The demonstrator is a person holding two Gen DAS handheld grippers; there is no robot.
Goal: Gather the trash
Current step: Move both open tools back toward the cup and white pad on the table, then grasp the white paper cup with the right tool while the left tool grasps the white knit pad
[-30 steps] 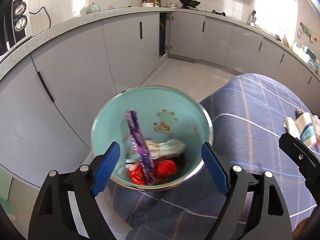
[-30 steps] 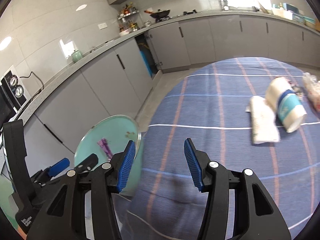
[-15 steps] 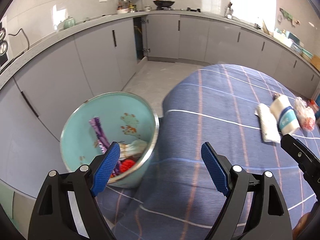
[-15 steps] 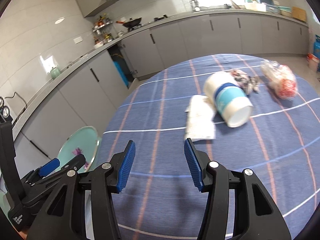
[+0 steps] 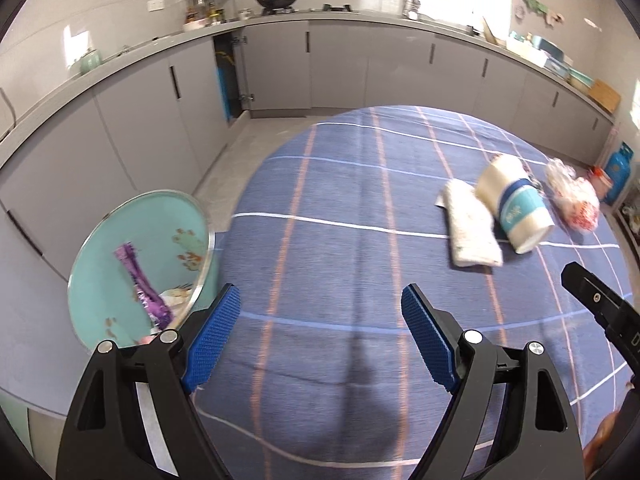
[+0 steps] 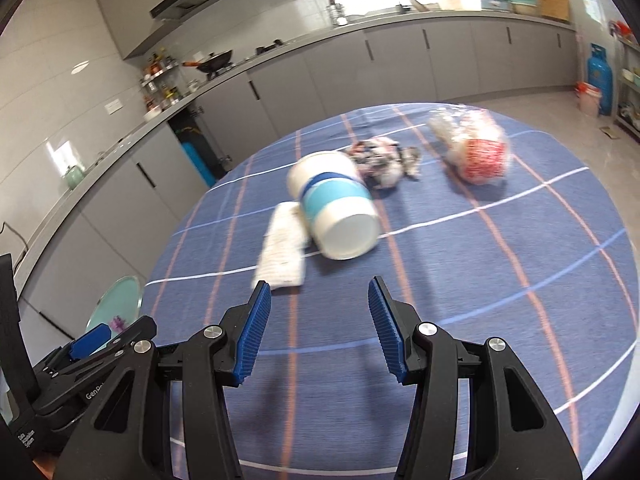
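My left gripper (image 5: 320, 336) jaws apart, nothing between; right gripper (image 6: 316, 328) likewise apart and empty. Ahead of the right gripper on the tabletop (image 6: 500, 280): folded napkin (image 6: 282, 250) touching a tipped paper cup (image 6: 334, 210), crumpled wrapper (image 6: 382, 162), plastic bag (image 6: 474, 148) beyond. Trash bin (image 5: 136, 264) left of my left gripper.

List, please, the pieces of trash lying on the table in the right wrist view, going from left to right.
Folded white tissue → paper cup lying on its side → crumpled wrapper → clear plastic bag with red print.
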